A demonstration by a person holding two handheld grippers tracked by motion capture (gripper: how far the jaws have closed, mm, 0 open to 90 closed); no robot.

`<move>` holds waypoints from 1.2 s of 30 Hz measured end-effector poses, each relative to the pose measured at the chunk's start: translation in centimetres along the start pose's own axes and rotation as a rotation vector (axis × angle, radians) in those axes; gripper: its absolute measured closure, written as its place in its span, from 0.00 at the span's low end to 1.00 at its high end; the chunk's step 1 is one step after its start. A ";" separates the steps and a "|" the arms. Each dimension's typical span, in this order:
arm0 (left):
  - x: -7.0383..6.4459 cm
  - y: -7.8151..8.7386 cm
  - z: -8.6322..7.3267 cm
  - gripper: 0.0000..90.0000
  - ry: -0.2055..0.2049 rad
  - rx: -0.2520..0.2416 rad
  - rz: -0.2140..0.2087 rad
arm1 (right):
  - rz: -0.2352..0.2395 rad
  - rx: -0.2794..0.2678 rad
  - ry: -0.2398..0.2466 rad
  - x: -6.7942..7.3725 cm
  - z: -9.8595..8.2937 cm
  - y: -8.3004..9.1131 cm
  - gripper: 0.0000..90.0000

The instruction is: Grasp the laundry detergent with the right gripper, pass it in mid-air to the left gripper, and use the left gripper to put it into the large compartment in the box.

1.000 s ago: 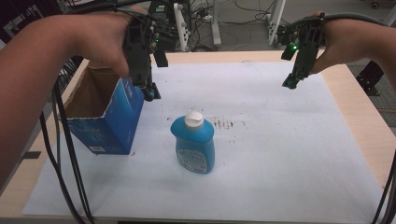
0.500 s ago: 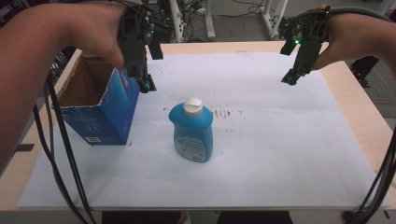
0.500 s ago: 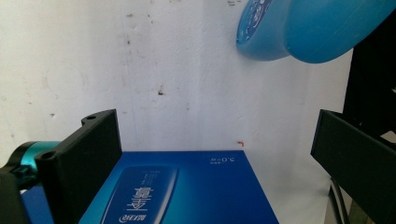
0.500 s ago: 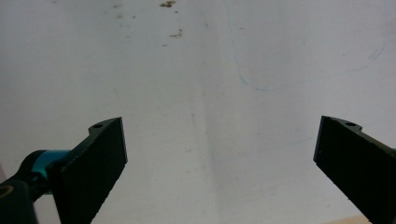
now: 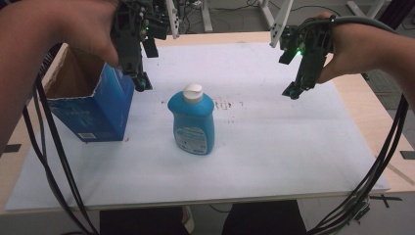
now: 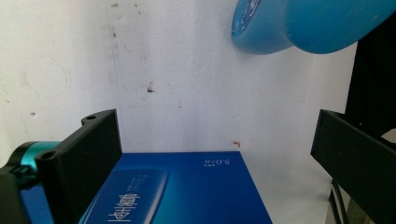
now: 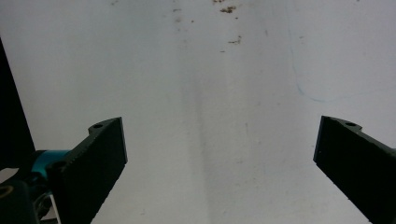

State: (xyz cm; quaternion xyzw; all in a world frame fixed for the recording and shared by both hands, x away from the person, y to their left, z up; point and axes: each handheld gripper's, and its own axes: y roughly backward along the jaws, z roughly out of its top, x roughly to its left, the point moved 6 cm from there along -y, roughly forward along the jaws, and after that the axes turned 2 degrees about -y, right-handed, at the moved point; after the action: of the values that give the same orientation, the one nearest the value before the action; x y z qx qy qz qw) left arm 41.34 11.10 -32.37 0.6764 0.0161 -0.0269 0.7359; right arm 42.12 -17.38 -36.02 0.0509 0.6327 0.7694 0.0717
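Both forearms are bare, no sleeves. The left gripper (image 5: 141, 83) and right gripper (image 5: 292, 91) are black, each with a small green light, teal fittings by flat ridged jaws with a screw hole, and dark trailing cables.

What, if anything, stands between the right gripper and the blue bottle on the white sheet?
Nothing visible. The right gripper, jaws open, hovers to the right of the blue bottle, and bare white sheet lies between them. The blue box stands on the bottle's far side, under the left gripper.
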 end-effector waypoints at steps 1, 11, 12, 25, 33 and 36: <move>-0.1 0.0 0.0 0.02 -0.002 0.000 -0.002 | -0.001 0.001 0.004 0.3 0.0 -0.2 0.02; -0.7 -0.3 -0.2 0.02 -0.005 -0.005 -0.005 | 0.030 -0.089 0.000 3.2 1.3 -1.1 0.02; -0.7 -0.3 -0.2 0.02 -0.005 -0.005 -0.005 | 0.030 -0.089 0.000 3.2 1.3 -1.1 0.02; -1.4 -0.7 -0.4 0.02 -0.024 -0.001 -0.008 | 0.067 -0.322 -0.032 6.3 2.9 -3.0 0.02; -1.6 -0.6 -0.7 0.02 -0.017 -0.005 -0.006 | 0.092 -0.413 -0.057 7.8 3.7 -3.9 0.02; -1.6 -0.7 -0.8 0.02 -0.016 -0.008 -0.006 | 0.105 -0.461 -0.071 8.2 4.1 -4.1 0.02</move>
State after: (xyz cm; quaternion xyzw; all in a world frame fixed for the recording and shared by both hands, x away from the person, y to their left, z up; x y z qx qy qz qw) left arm 39.67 11.91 -33.00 0.6732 0.0124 -0.0343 0.7385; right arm 34.89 -11.21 -39.39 0.0930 0.4337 0.8940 0.0638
